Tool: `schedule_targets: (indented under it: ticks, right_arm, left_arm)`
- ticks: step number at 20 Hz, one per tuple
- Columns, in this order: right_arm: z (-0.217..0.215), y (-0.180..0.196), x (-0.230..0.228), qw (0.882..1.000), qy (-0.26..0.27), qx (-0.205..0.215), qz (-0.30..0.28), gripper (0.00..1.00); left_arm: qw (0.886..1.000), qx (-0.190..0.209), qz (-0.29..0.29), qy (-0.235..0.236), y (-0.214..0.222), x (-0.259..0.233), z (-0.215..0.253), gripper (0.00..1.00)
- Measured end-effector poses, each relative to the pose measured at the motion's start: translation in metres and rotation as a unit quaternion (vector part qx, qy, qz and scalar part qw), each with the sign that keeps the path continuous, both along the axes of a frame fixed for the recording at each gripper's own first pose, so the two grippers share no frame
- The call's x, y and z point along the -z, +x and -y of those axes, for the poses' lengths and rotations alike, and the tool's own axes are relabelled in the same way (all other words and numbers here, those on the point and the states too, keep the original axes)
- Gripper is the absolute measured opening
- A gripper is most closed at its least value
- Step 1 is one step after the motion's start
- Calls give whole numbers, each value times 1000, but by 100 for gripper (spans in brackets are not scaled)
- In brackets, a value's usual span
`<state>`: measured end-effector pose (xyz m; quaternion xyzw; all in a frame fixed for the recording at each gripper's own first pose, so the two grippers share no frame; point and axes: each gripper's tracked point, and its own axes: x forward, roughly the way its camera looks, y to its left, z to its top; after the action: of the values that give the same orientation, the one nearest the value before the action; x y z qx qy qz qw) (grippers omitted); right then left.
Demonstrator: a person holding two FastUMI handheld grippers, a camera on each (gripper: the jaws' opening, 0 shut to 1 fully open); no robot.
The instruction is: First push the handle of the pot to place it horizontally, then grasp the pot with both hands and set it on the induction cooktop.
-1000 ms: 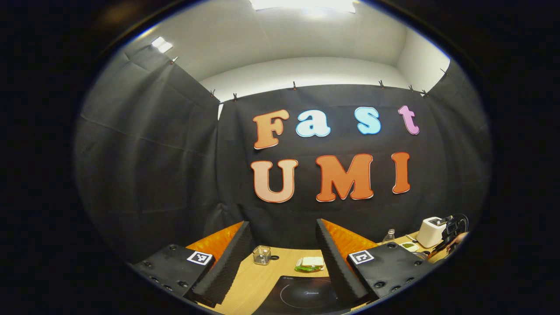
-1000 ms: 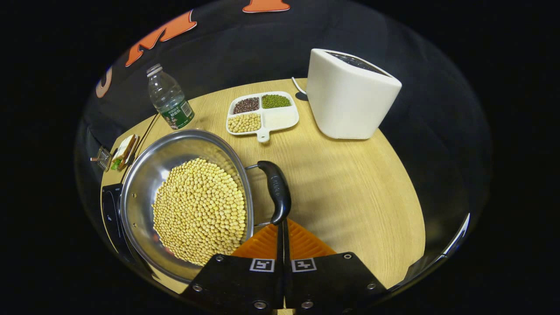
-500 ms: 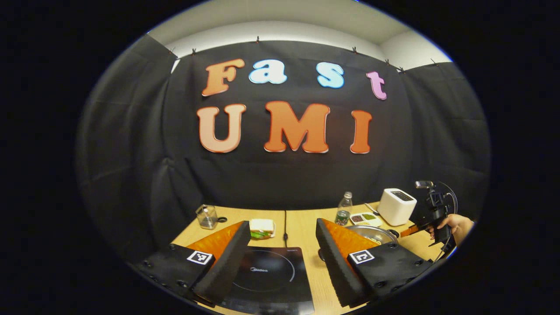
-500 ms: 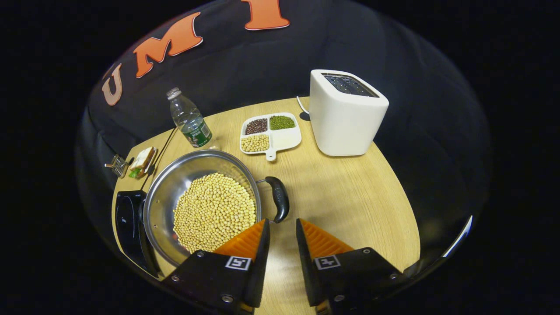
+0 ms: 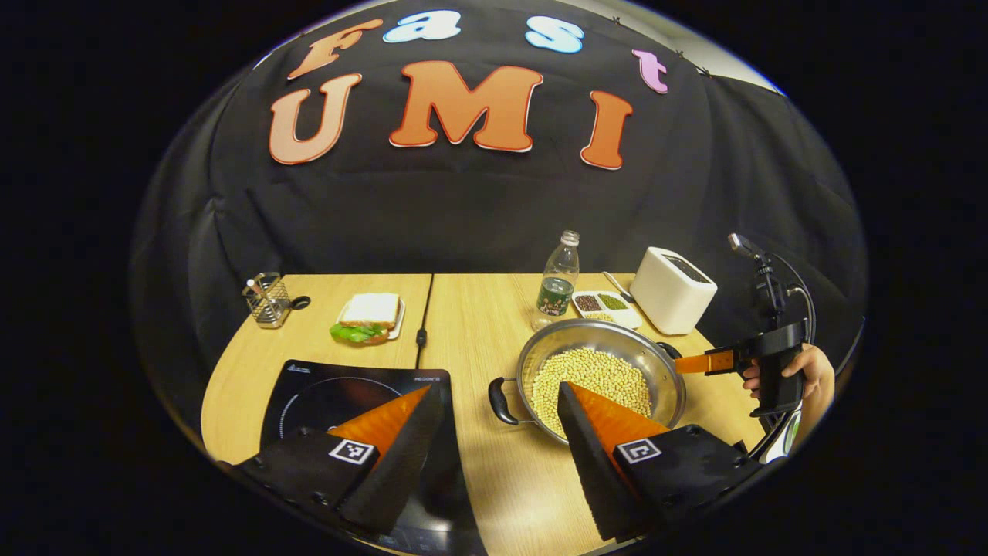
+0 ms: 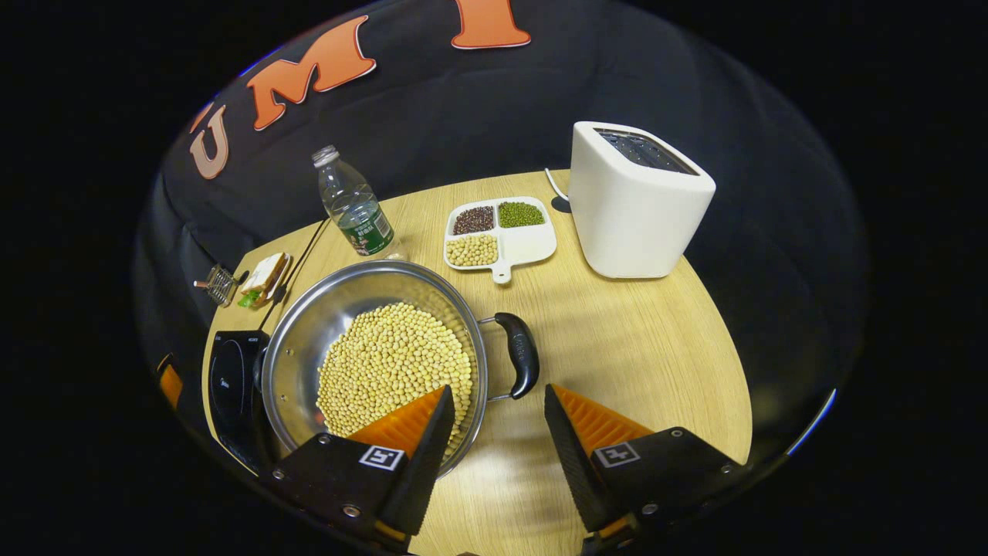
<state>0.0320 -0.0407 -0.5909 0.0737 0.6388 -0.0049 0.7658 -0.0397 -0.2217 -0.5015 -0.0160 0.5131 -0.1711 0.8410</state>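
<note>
The stainless pot (image 6: pixel 370 347), filled with soybeans (image 6: pixel 394 371), sat on the desk (image 6: pixel 641 347) just beside the induction cooktop (image 5: pixel 347 394), not yet on it. Both black side handles appeared to lie level, so the pushing step looked done and the two-handed grasp was in hand. The right tool (image 6: pixel 494 417) stood open, its fingers straddling the pot's rim and the near end of the right handle (image 6: pixel 523 363) without pressing on either. The left tool (image 5: pixel 502 425) was open too, hovering above the desk's front edge, with the left handle (image 5: pixel 500 400) ahead between its fingers. Next, each tool would probably need to ease forward and close on its own handle before any lift.
</note>
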Motion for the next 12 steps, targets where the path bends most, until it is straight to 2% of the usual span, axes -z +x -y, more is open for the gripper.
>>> schedule_targets:
  ticks: [4, 9, 12]
  right_arm:
    - [1, 3, 12, 1000, 2, 6, -7, 81]
    - [-2, 7, 25, 1000, 3, 7, -13, 81]
    - [1, 8, 35, 1000, -11, 1, -15, 81]
  left_arm:
    - [998, 2, -60, -10, -2, 47, 27, 98]
    - [994, -14, -108, 20, -4, 106, 31, 99]
    - [992, -14, -117, 38, -5, 129, 29, 99]
